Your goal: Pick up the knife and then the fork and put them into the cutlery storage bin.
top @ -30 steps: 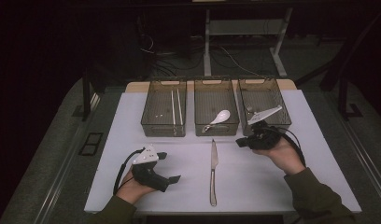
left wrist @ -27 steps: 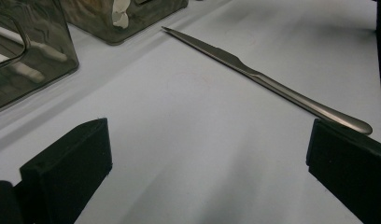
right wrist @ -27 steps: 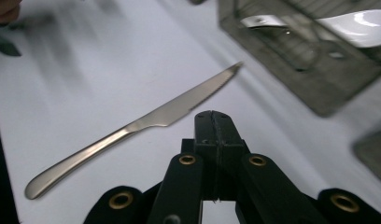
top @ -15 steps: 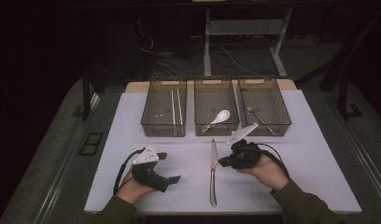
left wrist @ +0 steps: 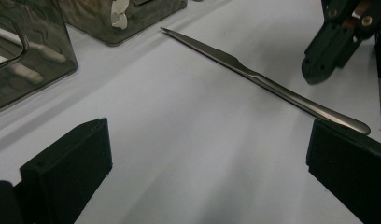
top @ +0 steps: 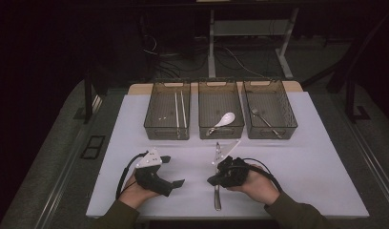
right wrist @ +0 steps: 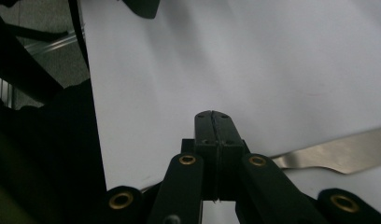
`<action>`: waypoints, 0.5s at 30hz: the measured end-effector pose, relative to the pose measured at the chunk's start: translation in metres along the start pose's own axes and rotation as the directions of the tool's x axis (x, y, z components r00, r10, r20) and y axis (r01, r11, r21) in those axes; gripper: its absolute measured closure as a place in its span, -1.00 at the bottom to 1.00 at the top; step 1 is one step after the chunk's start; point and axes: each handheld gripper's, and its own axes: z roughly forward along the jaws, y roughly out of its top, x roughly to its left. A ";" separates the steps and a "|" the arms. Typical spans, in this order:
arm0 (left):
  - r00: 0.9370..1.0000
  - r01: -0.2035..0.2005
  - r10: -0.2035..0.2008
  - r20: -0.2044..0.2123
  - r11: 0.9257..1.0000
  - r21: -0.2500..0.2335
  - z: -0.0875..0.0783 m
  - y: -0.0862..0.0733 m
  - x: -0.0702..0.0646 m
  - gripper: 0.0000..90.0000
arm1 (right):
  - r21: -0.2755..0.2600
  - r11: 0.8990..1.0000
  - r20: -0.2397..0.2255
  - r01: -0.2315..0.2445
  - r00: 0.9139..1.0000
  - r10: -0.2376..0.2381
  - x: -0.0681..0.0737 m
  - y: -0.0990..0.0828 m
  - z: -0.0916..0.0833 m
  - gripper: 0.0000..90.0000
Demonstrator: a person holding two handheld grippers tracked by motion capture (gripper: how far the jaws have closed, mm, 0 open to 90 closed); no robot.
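**Inspector:** Position of the knife?

**Assistant:** The table knife (top: 217, 183) lies flat on the white table (top: 321, 162), on the person's side of the middle bin (top: 220, 116), blade tip pointing toward that bin and handle toward the table's near edge. In the left gripper view the knife (left wrist: 254, 77) runs diagonally across the tabletop, untouched by either jaw of that gripper.

**Inspector:** Right gripper?

**Assistant:** The right gripper (top: 212, 181) hangs directly over the knife's mid-length. In its own view the right gripper (right wrist: 213, 122) has its jaws pressed fully together with nothing between them; the knife (right wrist: 338, 156) passes underneath and out to one side. It holds nothing.

**Inspector:** Left gripper?

**Assistant:** The left gripper (top: 172, 171) rests in the person's hand at the near left of the table, well apart from the knife. Its jaws stand wide apart and empty.

**Inspector:** Bin contents?

**Assistant:** Left bin (top: 166, 116): chopsticks (top: 180, 113). Middle bin: a white soup spoon (top: 223, 121). Right bin (top: 270, 114): a metal fork (top: 264, 121).
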 end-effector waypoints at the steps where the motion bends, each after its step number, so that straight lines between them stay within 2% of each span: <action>1: 1.000 0.000 0.000 -0.001 1.000 0.000 0.000 0.000 0.000 -1.00 | 0.010 1.000 -0.002 0.001 1.000 -0.001 0.001 0.000 0.003 0.99; 9: 1.000 -0.004 0.004 0.001 1.000 0.004 0.000 0.000 0.000 -1.00 | 0.054 0.999 -0.001 -0.003 1.000 0.003 0.004 -0.004 0.016 0.99; 15: 1.000 -0.004 0.004 0.000 1.000 0.002 -0.001 0.000 0.000 -1.00 | 0.110 0.994 0.034 0.019 0.999 -0.022 0.004 -0.007 0.022 0.99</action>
